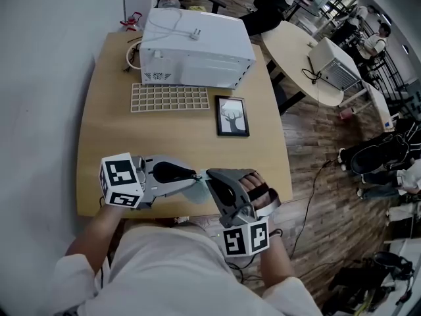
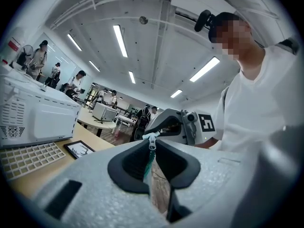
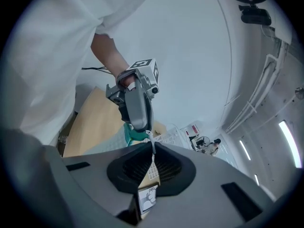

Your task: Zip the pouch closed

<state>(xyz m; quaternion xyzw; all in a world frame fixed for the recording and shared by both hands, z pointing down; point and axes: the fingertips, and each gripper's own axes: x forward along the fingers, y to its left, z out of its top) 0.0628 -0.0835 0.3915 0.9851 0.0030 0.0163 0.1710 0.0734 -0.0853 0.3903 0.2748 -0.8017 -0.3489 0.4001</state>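
The left gripper point(image 2: 152, 141) pinches the teal pouch point(image 2: 148, 164); the right gripper point(image 3: 153, 144) clamps its zipper pull point(image 3: 154, 160).

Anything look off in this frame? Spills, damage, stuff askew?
Nothing spilled or damaged. One oddity: the cord and plug of the white appliance lie loose on its top, unplugged, at the far end of the table. Left gripper clamps the pouch, right gripper its zipper pull, as expected.

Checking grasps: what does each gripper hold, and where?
Left gripper pinches the pouch by its teal edge; right gripper pinches the white zipper pull.
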